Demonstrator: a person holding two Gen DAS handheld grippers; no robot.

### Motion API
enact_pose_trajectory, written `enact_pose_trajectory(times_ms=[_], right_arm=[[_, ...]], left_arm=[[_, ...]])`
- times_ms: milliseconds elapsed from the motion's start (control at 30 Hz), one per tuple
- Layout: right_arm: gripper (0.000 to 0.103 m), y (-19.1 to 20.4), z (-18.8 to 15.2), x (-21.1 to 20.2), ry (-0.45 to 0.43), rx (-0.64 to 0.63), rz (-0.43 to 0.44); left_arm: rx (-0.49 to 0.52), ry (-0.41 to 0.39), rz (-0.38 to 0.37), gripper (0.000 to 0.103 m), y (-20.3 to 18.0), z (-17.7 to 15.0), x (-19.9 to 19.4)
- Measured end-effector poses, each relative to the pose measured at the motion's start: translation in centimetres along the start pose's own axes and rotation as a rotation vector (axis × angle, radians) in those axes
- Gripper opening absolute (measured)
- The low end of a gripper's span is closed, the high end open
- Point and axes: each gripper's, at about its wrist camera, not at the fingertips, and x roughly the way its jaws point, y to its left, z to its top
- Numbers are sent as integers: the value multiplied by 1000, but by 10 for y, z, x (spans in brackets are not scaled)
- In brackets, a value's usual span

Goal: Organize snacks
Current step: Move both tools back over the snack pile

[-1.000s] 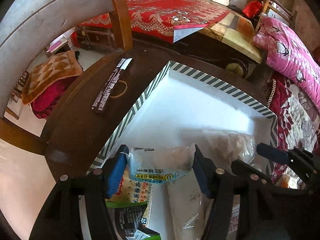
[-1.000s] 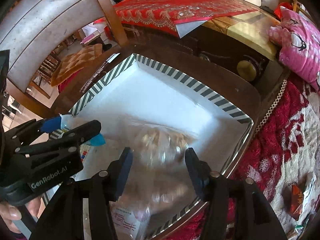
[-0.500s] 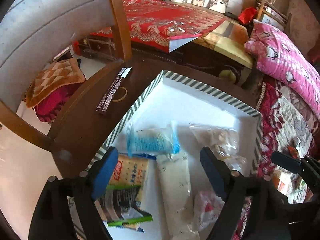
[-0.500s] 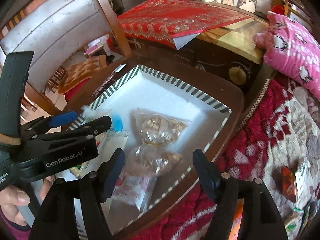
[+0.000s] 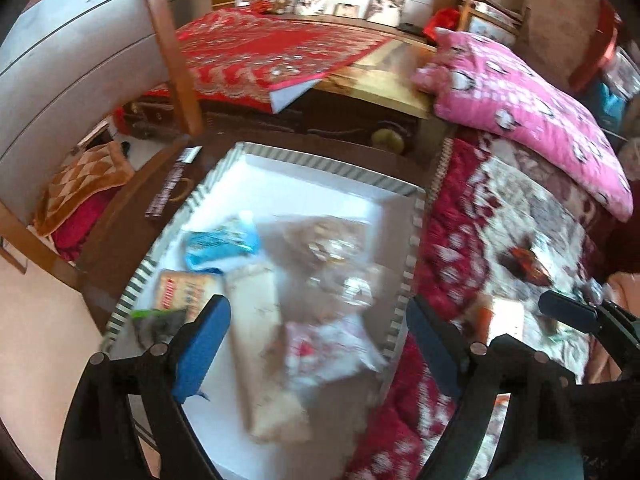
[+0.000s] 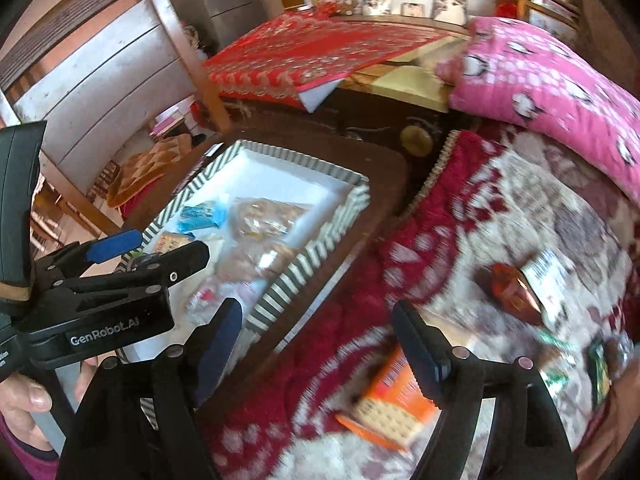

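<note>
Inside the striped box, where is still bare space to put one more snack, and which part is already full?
The striped box has a bare white floor in its far half, between the far rim and the blue packet and clear bag. The near half is crowded: cracker pack, long white packet and red-printed bag overlap there.

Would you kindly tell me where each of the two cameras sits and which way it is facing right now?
Left wrist: sits on the left gripper, looking down along its open fingers into the striped tray of snacks on the dark table; the right gripper's tip shows at the right edge.
Right wrist: sits on the right gripper, open, looking past the tray's corner at the red blanket and an orange cracker pack; the left gripper and a hand show at left.
Both see the tray, blue packet, blanket and pink pillow.
</note>
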Motion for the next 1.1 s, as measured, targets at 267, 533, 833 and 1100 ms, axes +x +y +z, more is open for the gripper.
enact_pose_trajectory(times_ms=[267, 533, 833, 1100], right_arm=[[83, -51, -39, -31, -3, 91, -66], [85, -106, -82, -63, -11, 202, -133], [86, -155, -124, -82, 8, 303, -185], [86, -190, -145, -96, 9, 361, -217]], left_arm=[[81, 7, -52, 89, -52, -13, -9], [160, 25, -103, 89, -104, -25, -8], [210, 89, -170, 89, -157, -34, 8], [247, 128, -214, 89, -211, -38, 29]])
